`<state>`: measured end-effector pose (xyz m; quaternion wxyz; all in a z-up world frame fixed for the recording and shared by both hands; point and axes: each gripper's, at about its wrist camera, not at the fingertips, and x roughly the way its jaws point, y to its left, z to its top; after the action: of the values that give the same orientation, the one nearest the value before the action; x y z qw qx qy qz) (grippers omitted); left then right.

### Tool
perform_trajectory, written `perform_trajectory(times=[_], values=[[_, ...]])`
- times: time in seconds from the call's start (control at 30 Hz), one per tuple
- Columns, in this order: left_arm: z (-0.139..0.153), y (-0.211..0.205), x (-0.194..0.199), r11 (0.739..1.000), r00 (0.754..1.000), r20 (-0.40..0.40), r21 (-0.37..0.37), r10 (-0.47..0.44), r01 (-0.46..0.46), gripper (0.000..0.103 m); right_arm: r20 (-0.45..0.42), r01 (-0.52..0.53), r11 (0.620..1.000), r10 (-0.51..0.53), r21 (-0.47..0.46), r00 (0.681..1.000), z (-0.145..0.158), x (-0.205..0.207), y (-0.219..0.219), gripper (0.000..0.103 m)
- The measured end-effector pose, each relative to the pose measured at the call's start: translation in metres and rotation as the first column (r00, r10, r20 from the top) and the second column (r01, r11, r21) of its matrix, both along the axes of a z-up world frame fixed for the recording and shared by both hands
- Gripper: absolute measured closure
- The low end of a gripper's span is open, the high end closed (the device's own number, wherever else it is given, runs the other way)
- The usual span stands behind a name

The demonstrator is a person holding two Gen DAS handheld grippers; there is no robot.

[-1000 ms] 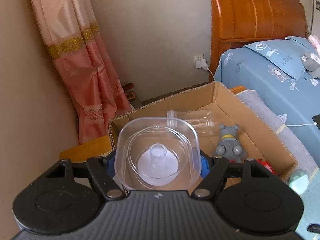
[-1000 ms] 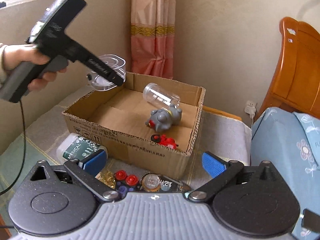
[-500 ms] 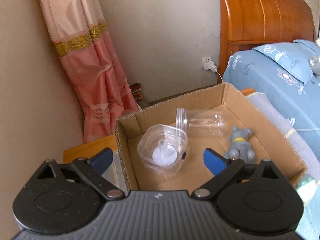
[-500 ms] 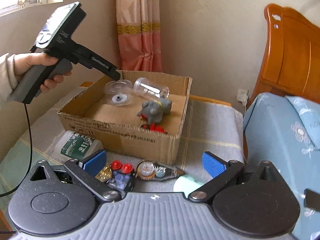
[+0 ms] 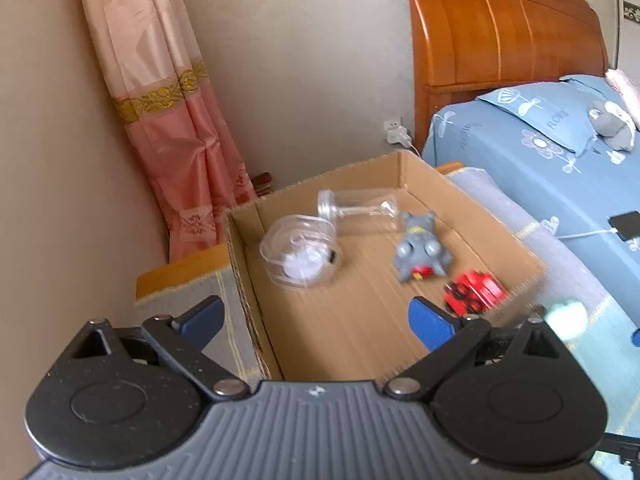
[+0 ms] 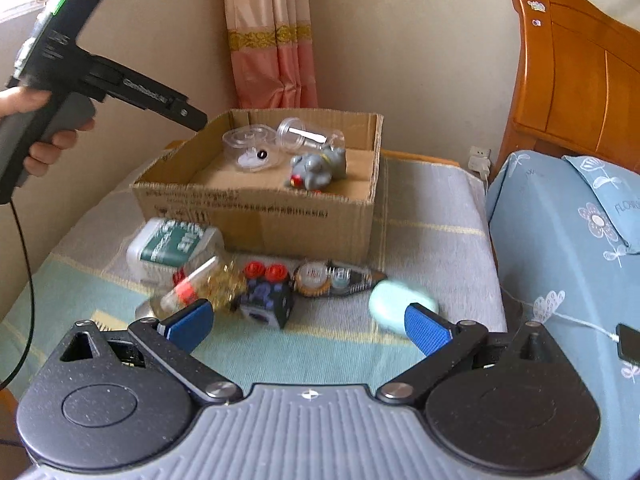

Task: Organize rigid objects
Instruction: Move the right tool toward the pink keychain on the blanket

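A cardboard box (image 5: 424, 176) (image 6: 256, 208) holds a clear plastic case (image 5: 298, 252) (image 6: 250, 148), a clear jar on its side (image 5: 356, 206) (image 6: 310, 134), a grey toy figure (image 5: 418, 246) (image 6: 318, 168) and a red toy car (image 5: 474, 292). My left gripper (image 5: 314, 322) is open and empty above the box's near left corner. My right gripper (image 6: 308, 324) is open and empty over loose items in front of the box: a black cube with red buttons (image 6: 266, 294), a mint egg-shaped object (image 6: 400, 304) and a dark pointed gadget (image 6: 336, 278).
A white tub with a green label (image 6: 172, 240) and a small clear vial (image 6: 180, 290) lie left of the cube on the striped mat. A bed with blue sheets (image 6: 568, 240) is at the right, a phone (image 6: 630, 344) on it. A pink curtain (image 5: 168, 112) hangs behind.
My left gripper opened and let the clear case fall into the box, then drew back and up. My right gripper pulled back, so more loose items show.
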<state>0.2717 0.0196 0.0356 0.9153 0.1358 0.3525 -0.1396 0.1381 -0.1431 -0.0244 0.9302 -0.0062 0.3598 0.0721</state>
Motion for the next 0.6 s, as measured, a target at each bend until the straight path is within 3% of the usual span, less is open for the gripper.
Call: perform_trajectory(times=[0.23,0.6], values=[[-0.007,-0.005,-0.046,1.0,1.0,-0.012,0.005,-0.009,0.009,0.005,-0.022,-0.032,0.999,0.033,0.034,0.999,-0.009,-0.021,0.007,0.0],[-0.02,0.009,-0.104,0.997,0.998,-0.01,-0.035,0.065,-0.066,0.005,-0.049,-0.216,0.976,0.216,0.008,0.975,-0.031,-0.025,0.059,0.0]])
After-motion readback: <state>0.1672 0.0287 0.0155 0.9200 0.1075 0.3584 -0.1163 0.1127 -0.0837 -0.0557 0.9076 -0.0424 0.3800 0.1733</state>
